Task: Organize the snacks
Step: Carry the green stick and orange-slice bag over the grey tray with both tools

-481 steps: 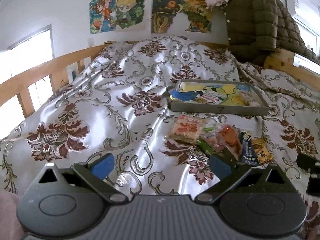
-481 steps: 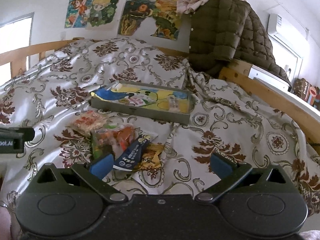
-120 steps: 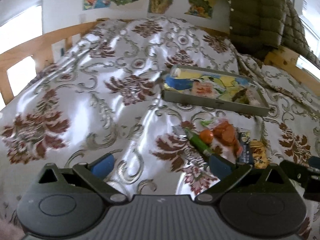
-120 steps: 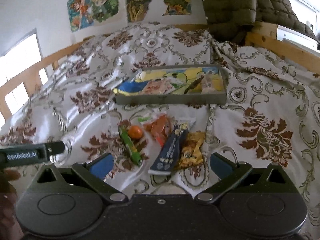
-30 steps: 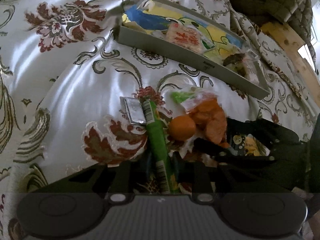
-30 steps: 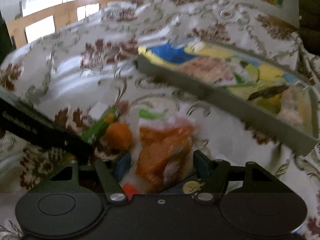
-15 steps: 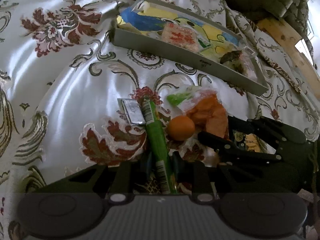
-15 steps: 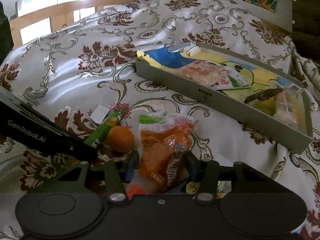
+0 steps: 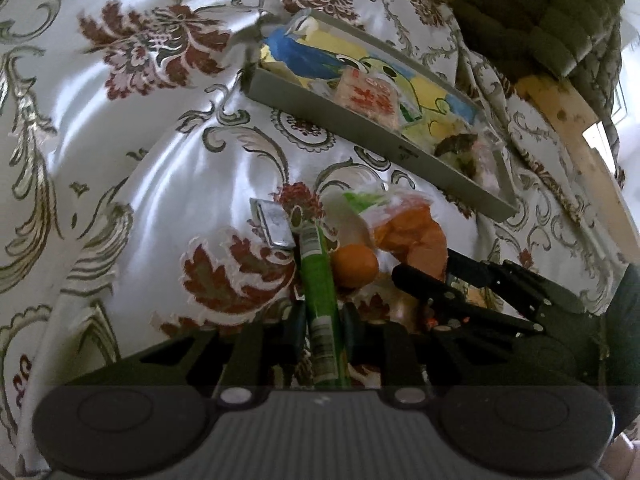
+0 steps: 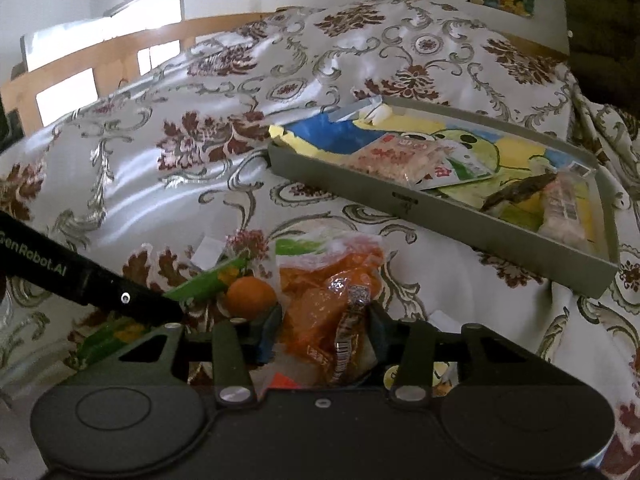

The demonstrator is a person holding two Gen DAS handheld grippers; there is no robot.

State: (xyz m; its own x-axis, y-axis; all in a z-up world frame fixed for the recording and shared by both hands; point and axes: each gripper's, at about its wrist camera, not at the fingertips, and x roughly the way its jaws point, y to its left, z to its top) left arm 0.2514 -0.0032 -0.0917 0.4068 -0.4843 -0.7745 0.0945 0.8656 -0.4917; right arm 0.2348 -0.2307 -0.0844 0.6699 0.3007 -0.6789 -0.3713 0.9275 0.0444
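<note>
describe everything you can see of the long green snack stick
The green snack stick is a slim tube in glossy green wrapping with white barcode labels near both ends. It lies on the patterned bedspread, pointing away from the camera, with the left gripper shut on its near end. A small silver packet sits at its far left side, and a round orange fruit rests against its right side.

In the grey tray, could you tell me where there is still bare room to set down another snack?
The grey tray is barest at its blue near-left end. The pink cracker pack fills the middle; the dark strip and a clear packet crowd the right end.
</note>
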